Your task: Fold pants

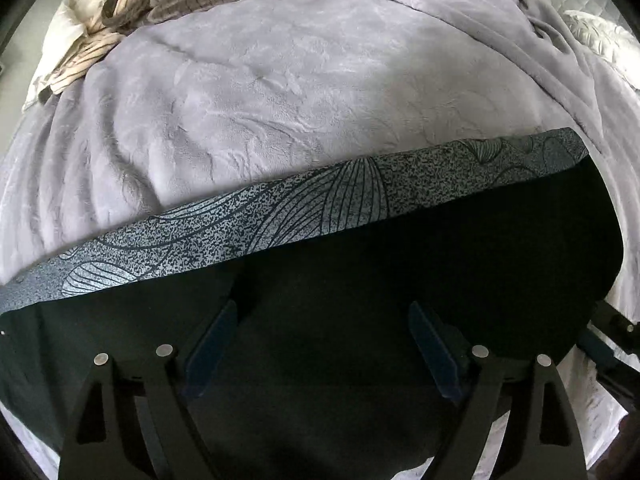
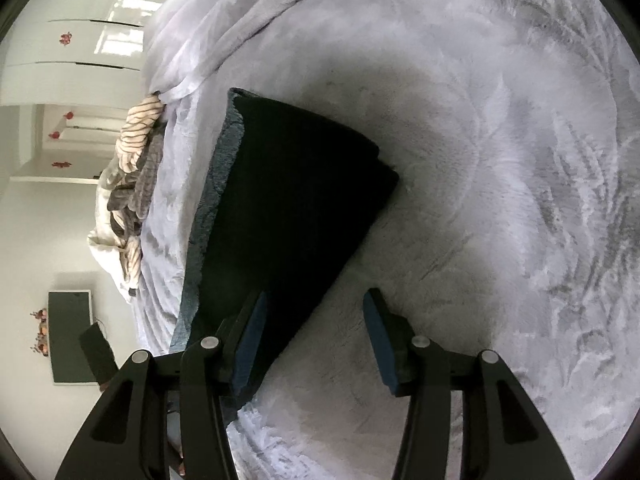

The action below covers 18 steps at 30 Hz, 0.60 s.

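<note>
Looking pretty far along: the pants point(image 2: 288, 216) lie folded into a compact dark slab mid-bed on the blanket point(image 2: 500, 160). Both the left tongs point(image 1: 322, 348) and right tongs point(image 2: 316, 336) are apart, gripping nothing; maybe one more fold left.

A bed is filling both views, with a plush grey blanket point(image 1: 256, 92) lying rumpled over it. At the far left, a heap of striped beige and grey bedding point(image 1: 132, 4) is sitting bunched, and at the far right a white quilted pillow point(image 1: 600, 36) is showing. White wardrobe doors point(image 2: 60, 44) with small red flower stickers are catching daylight on the left, and a dark panel point(image 2: 70, 336) is hanging on the pale wall point(image 2: 36, 240) below them.
</note>
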Tool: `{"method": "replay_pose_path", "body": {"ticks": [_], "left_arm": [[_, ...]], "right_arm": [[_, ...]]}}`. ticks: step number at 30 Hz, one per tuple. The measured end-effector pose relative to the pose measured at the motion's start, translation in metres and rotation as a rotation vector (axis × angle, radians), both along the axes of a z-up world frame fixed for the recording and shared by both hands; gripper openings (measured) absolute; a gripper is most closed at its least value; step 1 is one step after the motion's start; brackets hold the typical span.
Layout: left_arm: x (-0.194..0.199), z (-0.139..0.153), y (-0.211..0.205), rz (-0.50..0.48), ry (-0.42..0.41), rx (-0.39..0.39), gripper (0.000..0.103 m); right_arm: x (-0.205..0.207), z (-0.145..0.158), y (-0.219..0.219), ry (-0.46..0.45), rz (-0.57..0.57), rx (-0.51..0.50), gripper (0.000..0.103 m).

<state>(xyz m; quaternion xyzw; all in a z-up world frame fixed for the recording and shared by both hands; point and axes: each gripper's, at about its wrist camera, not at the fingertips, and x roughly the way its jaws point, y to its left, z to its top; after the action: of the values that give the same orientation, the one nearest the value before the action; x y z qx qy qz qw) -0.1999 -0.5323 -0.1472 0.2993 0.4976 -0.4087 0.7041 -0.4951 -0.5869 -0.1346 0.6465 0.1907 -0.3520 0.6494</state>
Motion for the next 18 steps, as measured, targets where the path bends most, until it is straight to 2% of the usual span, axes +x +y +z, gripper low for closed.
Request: {"method": "replay_pose_path", "body": {"ticks": [7, 11, 14, 15, 16, 18], "left_arm": [[0.002, -0.001, 0.001, -0.005, -0.009, -0.011, 0.088], [-0.007, -0.001, 0.005, -0.005, -0.019, -0.014, 0.089], [-0.014, -0.003, 0.005, -0.012, -0.035, -0.011, 0.089], [-0.014, -0.003, 0.005, -0.014, -0.034, -0.006, 0.089], [-0.014, -0.003, 0.003, -0.014, -0.029, 0.001, 0.089], [-0.009, 0.005, -0.002, 0.002, -0.008, 0.027, 0.089]], "right_arm": [[0.008, -0.008, -0.016, -0.078, -0.020, -0.064, 0.057], [0.018, -0.003, -0.031, -0.224, -0.030, -0.103, 0.057], [0.025, -0.012, -0.041, -0.242, -0.047, -0.064, 0.057], [0.029, -0.017, -0.046, -0.243, -0.058, -0.026, 0.048], [0.030, -0.018, -0.047, -0.234, -0.061, -0.015, 0.021], [0.033, -0.010, -0.048, -0.229, -0.049, -0.031, 0.015]]}}
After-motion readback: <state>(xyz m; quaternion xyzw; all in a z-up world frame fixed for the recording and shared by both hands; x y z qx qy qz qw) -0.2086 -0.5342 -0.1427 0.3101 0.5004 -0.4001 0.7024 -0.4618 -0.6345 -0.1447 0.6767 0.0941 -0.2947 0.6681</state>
